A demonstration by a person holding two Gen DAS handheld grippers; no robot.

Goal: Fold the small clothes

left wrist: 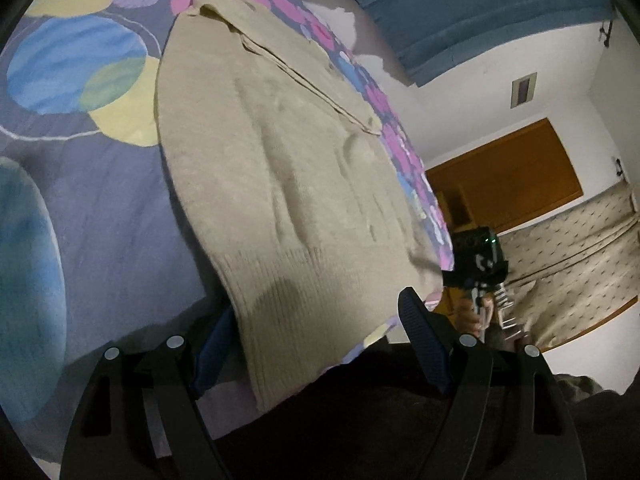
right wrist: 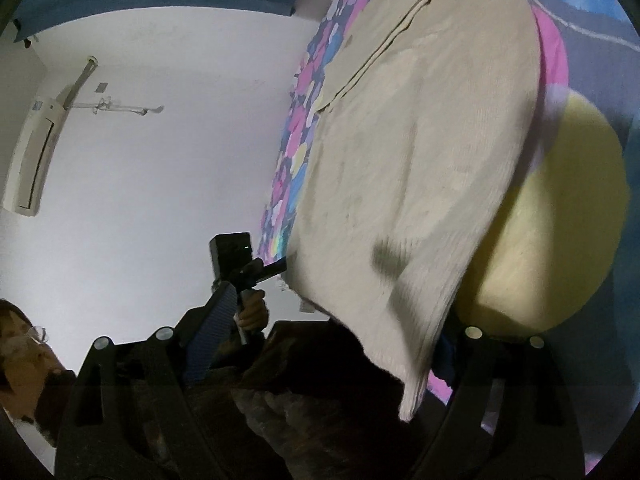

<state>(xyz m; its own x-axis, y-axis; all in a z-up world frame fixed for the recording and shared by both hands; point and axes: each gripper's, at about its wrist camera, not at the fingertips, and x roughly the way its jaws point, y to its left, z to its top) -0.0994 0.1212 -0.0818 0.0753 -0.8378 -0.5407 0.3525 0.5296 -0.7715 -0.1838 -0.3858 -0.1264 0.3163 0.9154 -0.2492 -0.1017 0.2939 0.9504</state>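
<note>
Between open tongs [left wrist: 320, 332] — beige sweater [left wrist: 280, 168].

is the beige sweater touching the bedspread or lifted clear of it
Touching. In the left wrist view the beige sweater lies flat on the bedspread, with no gap along its left edge.

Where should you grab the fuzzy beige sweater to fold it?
Probably by the ribbed bottom hem of the beige sweater, one corner per tool, coming in from the bed's near edge. The hem overhangs the colourful bedspread there, between the open fingers of the left tool.
</note>
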